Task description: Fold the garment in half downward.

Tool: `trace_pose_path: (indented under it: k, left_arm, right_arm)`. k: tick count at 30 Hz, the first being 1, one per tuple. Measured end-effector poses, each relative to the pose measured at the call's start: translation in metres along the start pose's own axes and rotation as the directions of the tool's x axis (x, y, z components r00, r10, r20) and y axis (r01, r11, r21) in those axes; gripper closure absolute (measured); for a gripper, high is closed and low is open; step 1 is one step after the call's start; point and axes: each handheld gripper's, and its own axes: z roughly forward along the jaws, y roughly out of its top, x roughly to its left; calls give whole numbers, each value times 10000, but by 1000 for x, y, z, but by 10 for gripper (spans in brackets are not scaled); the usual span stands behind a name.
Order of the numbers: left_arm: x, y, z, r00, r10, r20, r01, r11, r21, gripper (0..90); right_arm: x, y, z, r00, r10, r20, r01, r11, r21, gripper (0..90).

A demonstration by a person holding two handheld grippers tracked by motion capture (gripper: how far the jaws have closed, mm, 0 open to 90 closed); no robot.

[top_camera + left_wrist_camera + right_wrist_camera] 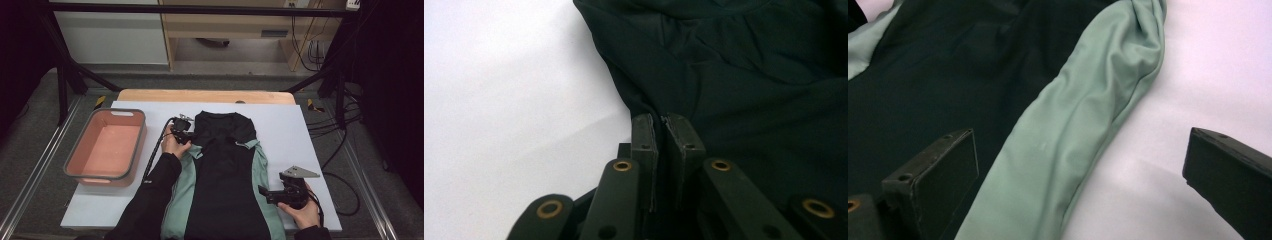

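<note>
Nearest, the right gripper (267, 192) is held with jaws wide apart beside the green sleeve (1073, 135) at the right edge of the shirt (222, 170), which lies flat along the middle of the white board (310, 130). The cloth is judged light, soft and limp, best pinched at hems or shoulders. Farther off, the left gripper (663, 120) appears closed on the black shoulder edge, though the pinched fabric is hard to make out. A pink bin (80, 167) stands at the left.

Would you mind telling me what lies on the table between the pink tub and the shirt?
Bare white table top, crossed by the black cable and the person's left hand with the left tool, in the high view.
</note>
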Motion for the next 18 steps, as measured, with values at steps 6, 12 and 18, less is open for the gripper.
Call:
trace_pose_path:
  k: [6,12,18]
  left_arm:
    - [2,-3,0,9999,38,105,-36,9998,-212,819]
    - [2,-3,0,9998,144,112,-142,9996,-225,819]
    - [1,-3,1,9999,144,74,-142,9996,-224,820]
  right_arm:
    - [-1,5,1,9999,141,-21,-141,9998,-109,24]
    - [-2,12,3,10000,98,-6,-98,9997,-223,31]
    - [-3,18,4,9998,177,72,-174,9992,-355,31]
